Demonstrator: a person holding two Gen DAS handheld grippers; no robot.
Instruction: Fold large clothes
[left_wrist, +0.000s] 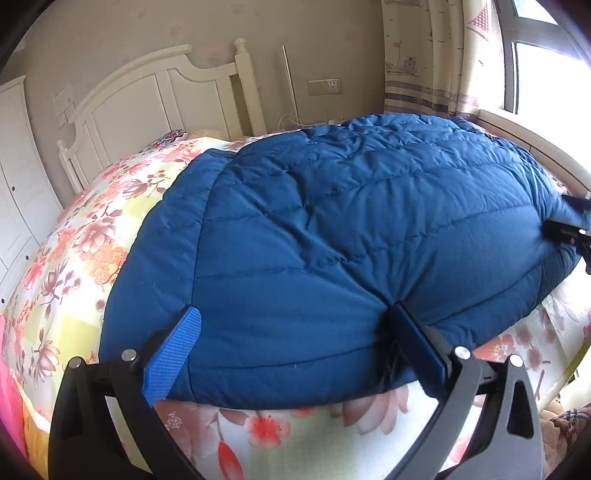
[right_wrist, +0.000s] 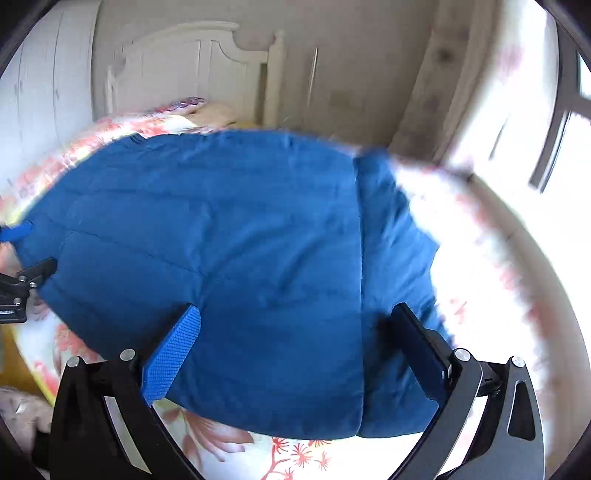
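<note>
Left gripper (left_wrist: 291, 332) spread | blue jacket (left_wrist: 332, 221) (quilted) | floral bedspread (left_wrist: 74, 240)

A home bedroom: white headboard (left_wrist: 155, 99), floral bedspread (left_wrist: 74, 236), curtained window (left_wrist: 436, 55) and wardrobe (left_wrist: 18, 177).

One blue quilted jacket (left_wrist: 332, 229) out there, spread on one floral bed (left_wrist: 92, 236). Two grippers working it: left gripper (left_wrist: 295, 343), right gripper (right_wrist: 295, 343). One white headboard (left_wrist: 147, 96), one wall socket (left_wrist: 325, 87).

Blue quilted puffer coat (left_wrist: 332, 229), folded, puffy, lying flat on floral bedspread (left_wrist: 74, 251)
</note>
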